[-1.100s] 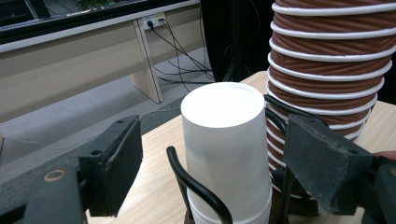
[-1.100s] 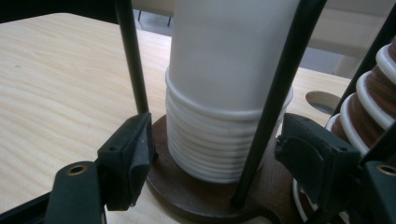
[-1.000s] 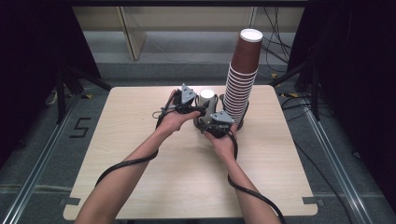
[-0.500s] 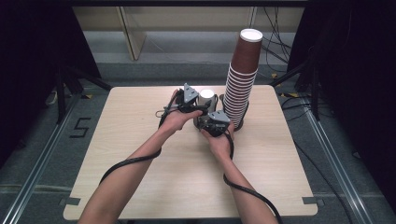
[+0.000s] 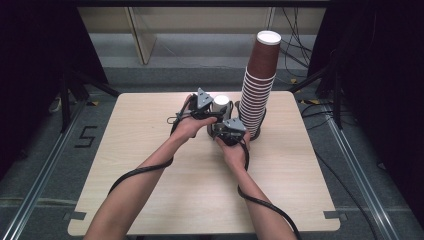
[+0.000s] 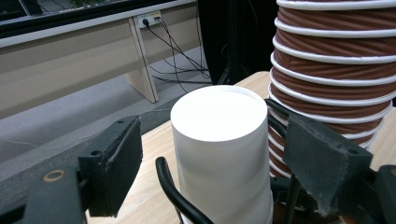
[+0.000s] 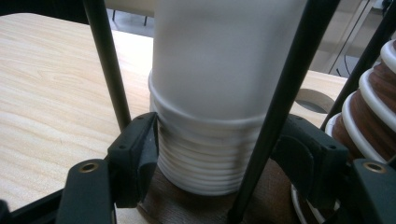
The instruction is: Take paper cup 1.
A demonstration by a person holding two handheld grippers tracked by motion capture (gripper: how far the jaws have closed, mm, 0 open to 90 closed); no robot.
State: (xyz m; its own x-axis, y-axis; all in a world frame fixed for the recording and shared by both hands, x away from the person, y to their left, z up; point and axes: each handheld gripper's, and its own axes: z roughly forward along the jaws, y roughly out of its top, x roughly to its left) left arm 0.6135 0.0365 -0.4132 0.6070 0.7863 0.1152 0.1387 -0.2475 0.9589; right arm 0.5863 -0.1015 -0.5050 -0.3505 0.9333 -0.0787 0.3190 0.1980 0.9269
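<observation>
White upturned paper cups (image 7: 205, 140), nested in a short stack, stand on my wooden table (image 5: 150, 165) just beside the tall brown cup tower (image 5: 257, 95). My right gripper (image 7: 212, 163) has just closed onto the stack's lower rims; my left gripper (image 6: 212, 154) straddles its top, jaws apart.

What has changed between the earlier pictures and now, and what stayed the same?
The right gripper has just been closing its jaws, and they now press on the ringed lower rims of the white cup stack. The left gripper is as before, open around the stack's top without touching. Both hands, the tall brown cup stack and the table kept their places.
</observation>
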